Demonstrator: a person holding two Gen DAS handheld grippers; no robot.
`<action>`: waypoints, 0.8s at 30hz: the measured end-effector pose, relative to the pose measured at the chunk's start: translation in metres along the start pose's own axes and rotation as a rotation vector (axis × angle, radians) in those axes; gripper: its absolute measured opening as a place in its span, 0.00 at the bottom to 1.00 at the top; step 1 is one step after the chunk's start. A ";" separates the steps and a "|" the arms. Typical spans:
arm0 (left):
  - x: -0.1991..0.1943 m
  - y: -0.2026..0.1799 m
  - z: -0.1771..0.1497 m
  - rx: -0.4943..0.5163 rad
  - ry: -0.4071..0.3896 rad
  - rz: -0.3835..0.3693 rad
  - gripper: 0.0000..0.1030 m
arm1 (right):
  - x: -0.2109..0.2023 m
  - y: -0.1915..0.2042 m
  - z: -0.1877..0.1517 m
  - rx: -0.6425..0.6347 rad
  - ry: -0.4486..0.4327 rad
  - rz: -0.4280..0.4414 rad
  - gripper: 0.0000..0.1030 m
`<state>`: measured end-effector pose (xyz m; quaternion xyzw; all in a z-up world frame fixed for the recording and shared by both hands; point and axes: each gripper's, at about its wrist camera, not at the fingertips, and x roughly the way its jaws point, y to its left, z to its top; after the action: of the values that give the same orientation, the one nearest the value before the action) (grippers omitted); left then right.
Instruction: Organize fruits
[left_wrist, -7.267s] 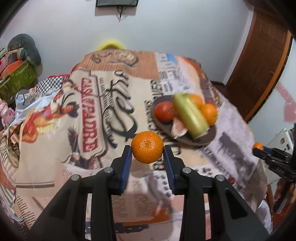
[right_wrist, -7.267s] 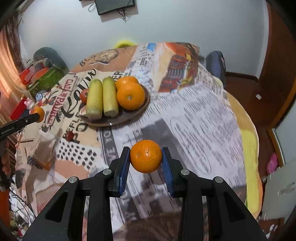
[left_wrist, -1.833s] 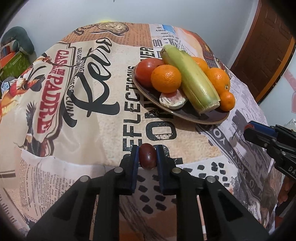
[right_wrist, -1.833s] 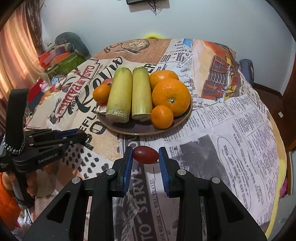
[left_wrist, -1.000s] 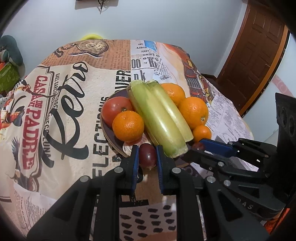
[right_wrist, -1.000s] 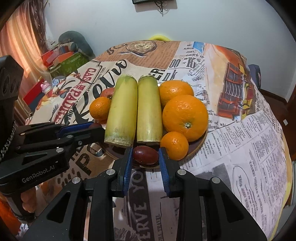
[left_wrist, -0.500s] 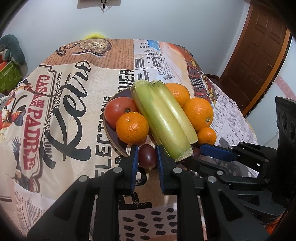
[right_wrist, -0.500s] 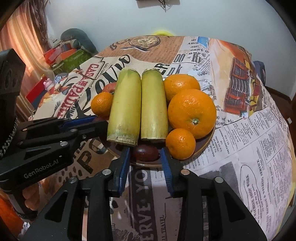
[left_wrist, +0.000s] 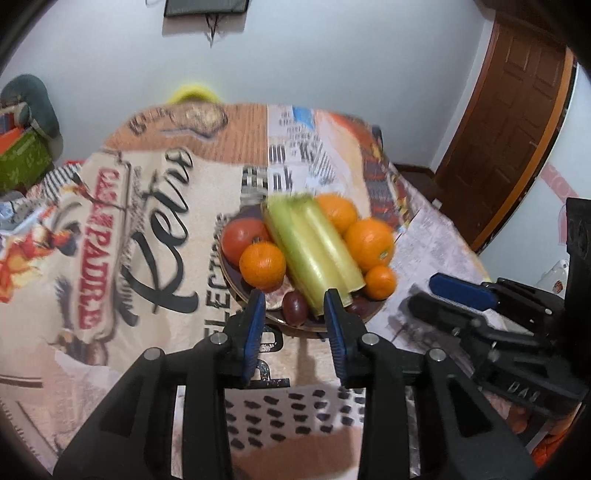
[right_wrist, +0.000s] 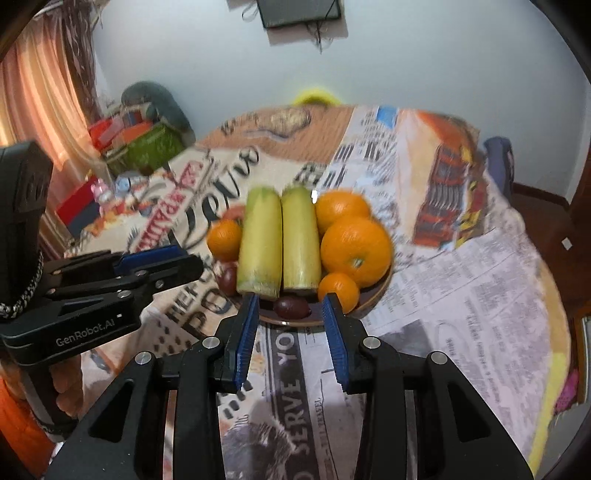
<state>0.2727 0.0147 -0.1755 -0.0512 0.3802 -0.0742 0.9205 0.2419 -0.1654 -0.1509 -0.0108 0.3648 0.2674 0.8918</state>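
Note:
A dark brown plate (left_wrist: 325, 328) (right_wrist: 380, 288) holds two yellow-green stalks (left_wrist: 314, 254) (right_wrist: 279, 240), several oranges (left_wrist: 262, 264) (right_wrist: 354, 251) and a red tomato (left_wrist: 243, 236). Two dark red plums lie at its near rim: one (left_wrist: 294, 307) (right_wrist: 226, 277) in front of my left gripper (left_wrist: 294, 302), one (right_wrist: 291, 307) in front of my right gripper (right_wrist: 291, 306). Both grippers are open and empty, just short of the plate. Each gripper shows in the other's view (left_wrist: 461, 295) (right_wrist: 159, 258).
The round table wears a printed newspaper-style cloth (left_wrist: 147, 229) (right_wrist: 461, 277). A brown door (left_wrist: 517, 122) stands at the right. Boxes and bags (right_wrist: 140, 140) sit beyond the table's left side. A yellow chair back (left_wrist: 192, 92) shows at the far edge.
Both grippers have opened and let go of their plums, which now lie on the plate's near rim. Both grippers have pulled back and up from the plate.

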 end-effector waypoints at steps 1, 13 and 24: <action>-0.008 -0.001 0.001 0.002 -0.016 0.002 0.31 | -0.012 0.001 0.003 -0.002 -0.024 -0.005 0.32; -0.171 -0.039 0.008 0.054 -0.346 0.011 0.32 | -0.158 0.044 0.017 -0.060 -0.355 -0.047 0.32; -0.275 -0.069 -0.021 0.111 -0.559 0.026 0.44 | -0.241 0.084 -0.007 -0.092 -0.586 -0.089 0.53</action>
<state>0.0588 -0.0062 0.0103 -0.0145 0.1077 -0.0661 0.9919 0.0539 -0.2078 0.0174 0.0102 0.0786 0.2359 0.9685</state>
